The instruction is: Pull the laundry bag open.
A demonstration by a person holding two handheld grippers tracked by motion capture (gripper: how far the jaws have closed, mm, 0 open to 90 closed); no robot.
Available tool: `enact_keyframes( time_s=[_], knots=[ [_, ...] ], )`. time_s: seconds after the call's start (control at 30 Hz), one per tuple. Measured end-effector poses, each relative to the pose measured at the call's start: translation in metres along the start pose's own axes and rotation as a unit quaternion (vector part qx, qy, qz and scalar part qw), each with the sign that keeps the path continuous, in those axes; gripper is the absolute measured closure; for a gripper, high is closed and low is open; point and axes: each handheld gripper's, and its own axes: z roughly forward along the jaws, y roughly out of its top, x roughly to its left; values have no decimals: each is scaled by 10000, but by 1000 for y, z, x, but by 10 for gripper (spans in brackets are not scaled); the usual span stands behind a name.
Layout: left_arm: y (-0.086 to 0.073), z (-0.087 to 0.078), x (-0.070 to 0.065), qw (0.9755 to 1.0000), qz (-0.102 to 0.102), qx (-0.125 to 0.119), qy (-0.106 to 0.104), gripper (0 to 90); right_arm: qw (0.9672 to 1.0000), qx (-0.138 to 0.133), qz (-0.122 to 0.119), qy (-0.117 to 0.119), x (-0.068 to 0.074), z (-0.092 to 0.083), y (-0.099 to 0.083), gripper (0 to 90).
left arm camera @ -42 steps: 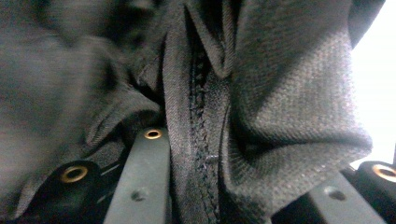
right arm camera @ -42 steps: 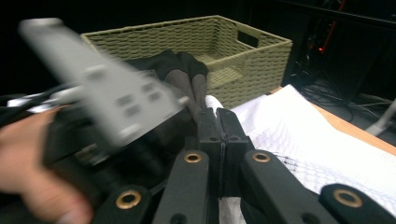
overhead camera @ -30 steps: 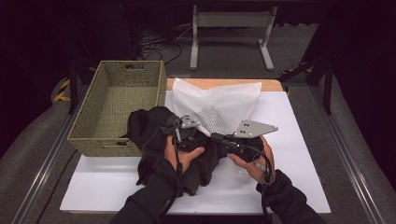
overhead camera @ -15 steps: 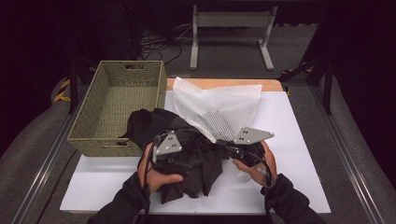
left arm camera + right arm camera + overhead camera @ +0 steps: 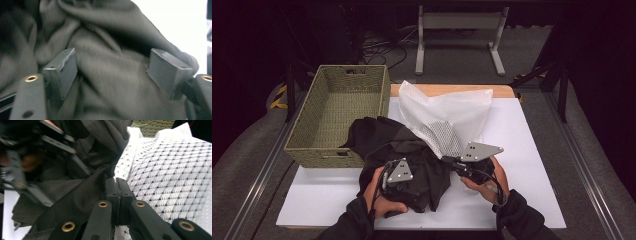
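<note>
Wicker basket at far left of the worktop sits empty. Dark garment lies bunched just beside it, partly inside the white mesh bag. Left tongs spread apart, jaws just been opening, cloth between them but not pinched. Right tongs clenched on the mesh bag's edge, right by the cloth. Looks like bagging is about half done; most of the garment left to stuff in.

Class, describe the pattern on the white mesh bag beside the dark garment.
The mesh bag is white with a diamond grid of small dark dots, clearest in the right gripper view.
</note>
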Motion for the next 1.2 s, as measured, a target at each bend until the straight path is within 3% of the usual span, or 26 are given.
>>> enact_keyframes(
  time_s=[0.03,0.1,0.13,0.23,0.33,0.37,0.4,0.47,0.5,0.53,0.57,0.6,0.67,0.7,0.73,0.77,0.8,0.87,0.9,0.93,1.0,1.03,1.1,1.2],
  knots=[
    [6,9,1,9998,-63,-85,138,314,10000,-6,11,66,1,1,0,899],
    [11,17,3,9994,-53,12,339,470,9998,-61,73,165,3,1,1,899],
    [13,21,4,9995,-146,-24,290,548,9997,-78,91,222,3,0,1,899],
    [17,27,6,9991,-163,23,399,730,9993,-128,132,326,5,1,2,899],
    [25,36,8,9972,-196,-76,714,801,9990,-132,106,414,9,1,3,900],
    [25,36,8,9972,-196,-76,714,807,9990,-132,106,414,9,1,3,900],
    [31,36,11,9951,-266,-200,931,812,9989,-126,85,434,10,1,4,900],
    [34,36,14,9940,-339,-210,1023,813,9989,-131,97,443,11,1,4,900],
    [41,35,21,9875,-441,-388,1462,814,9989,-109,58,448,11,0,5,900],
    [42,34,24,9851,-562,-464,1556,813,9990,-123,34,439,11,-2,6,900],
    [44,33,30,9819,-863,-570,1586,813,9990,-137,42,417,11,-3,6,900],
    [44,34,35,9811,-1037,-614,1511,811,9992,-152,45,368,11,-4,6,900],
    [43,35,38,9815,-1118,-623,1422,805,9995,-134,33,298,10,-5,6,900],
    [42,37,37,9817,-1117,-563,1433,749,9998,-48,23,172,7,-3,4,900],
    [40,36,31,9862,-912,-547,1273,708,9999,-27,48,142,6,-2,2,900],
    [39,34,27,9899,-750,-571,1056,612,9999,5,82,70,4,-1,-1,900],
    [39,34,27,9899,-750,-571,1056,551,9999,5,82,70,4,-1,-1,900],
    [35,21,16,9936,-320,-559,931,518,9999,46,143,8,-1,0,-4,900],
    [32,10,11,9958,-171,-586,689,501,9998,39,189,-44,-2,-1,-5,900],
    [30,0,8,9961,-53,-626,618,454,9997,19,214,-84,-4,-2,-5,900],
    [28,-23,4,9946,187,-591,835,402,9996,-9,243,-131,-6,-5,-5,900],
    [27,-36,5,9935,195,-667,900,363,9996,-8,239,-151,-6,-5,-4,900],
    [24,-53,12,9936,140,-581,956,292,9996,0,260,-144,-7,-5,-5,900],
    [19,-72,29,9904,132,-404,1314,208,9996,33,235,-159,-6,-3,-5,899]
  ],
)
